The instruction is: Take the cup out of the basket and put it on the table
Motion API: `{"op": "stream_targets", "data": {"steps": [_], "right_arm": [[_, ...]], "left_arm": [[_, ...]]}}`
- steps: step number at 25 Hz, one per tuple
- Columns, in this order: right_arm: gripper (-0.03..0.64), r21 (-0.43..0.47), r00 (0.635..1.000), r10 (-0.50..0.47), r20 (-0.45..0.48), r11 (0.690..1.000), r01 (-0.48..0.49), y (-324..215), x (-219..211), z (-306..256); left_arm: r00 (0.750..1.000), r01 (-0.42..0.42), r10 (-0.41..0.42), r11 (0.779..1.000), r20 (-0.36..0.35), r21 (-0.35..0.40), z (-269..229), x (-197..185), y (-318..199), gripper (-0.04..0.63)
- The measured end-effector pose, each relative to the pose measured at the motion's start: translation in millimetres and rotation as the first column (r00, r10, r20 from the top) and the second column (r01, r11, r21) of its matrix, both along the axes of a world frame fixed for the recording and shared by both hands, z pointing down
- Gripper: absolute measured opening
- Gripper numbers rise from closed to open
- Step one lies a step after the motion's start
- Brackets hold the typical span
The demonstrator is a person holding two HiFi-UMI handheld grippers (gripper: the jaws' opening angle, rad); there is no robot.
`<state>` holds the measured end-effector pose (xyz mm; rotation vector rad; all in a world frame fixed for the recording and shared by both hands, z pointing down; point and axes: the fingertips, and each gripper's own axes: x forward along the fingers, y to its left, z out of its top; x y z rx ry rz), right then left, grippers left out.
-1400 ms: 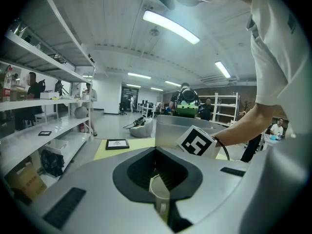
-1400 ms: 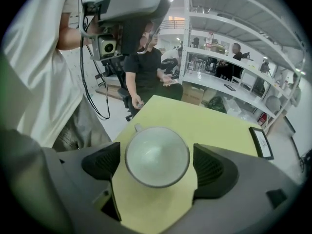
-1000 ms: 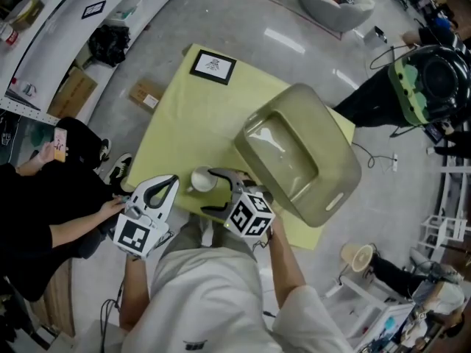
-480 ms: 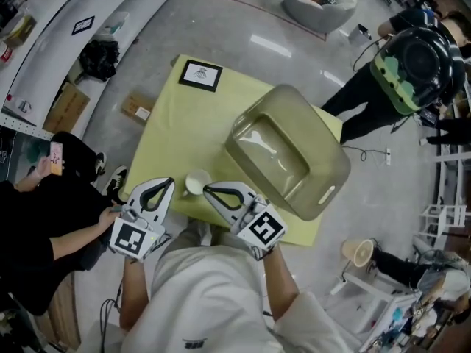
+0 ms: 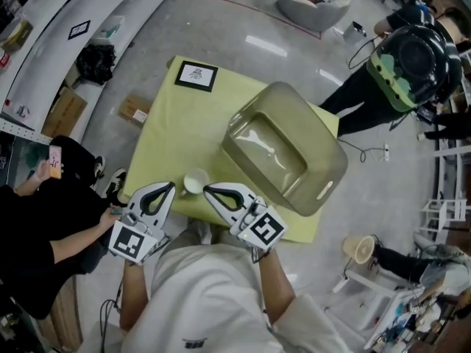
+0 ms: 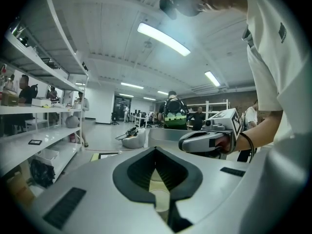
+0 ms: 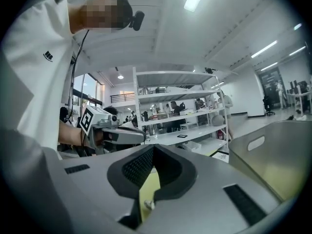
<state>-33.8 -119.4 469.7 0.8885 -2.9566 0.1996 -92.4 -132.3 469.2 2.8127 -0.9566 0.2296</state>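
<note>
The cup stands on the table between the left gripper and right gripper, both pressed together, empty; the basket sits just beside

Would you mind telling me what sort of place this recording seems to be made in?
Most likely a lab or workshop, not a home: long white shelving stocked with gear, a printed marker card on the yellow table, and strip lights over an open polished floor.

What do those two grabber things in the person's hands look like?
Both are light grey with black-lined jaws that curve into a pointed leaf shape. The left gripper and right gripper each carry a white cube printed with black square markers. The person wears a white short-sleeved shirt.
</note>
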Motion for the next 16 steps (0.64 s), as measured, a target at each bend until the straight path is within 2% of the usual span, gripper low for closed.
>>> {"op": "stream_targets", "data": {"steps": [9,16], "right_arm": [[0.008,0.016,0.998,0.044,0.047,0.999,-0.045,-6.3,1.3,-22.2],[0.008,0.031,0.998,0.051,0.045,0.998,-0.053,21.7,21.7,-25.4]], "left_arm": [[0.999,-0.023,0.024,1.000,-0.046,0.016,-16.6,-2.6,1.2,0.000],[0.998,-0.021,0.022,0.999,-0.061,0.030,-22.0,14.6,27.4,0.000]]}}
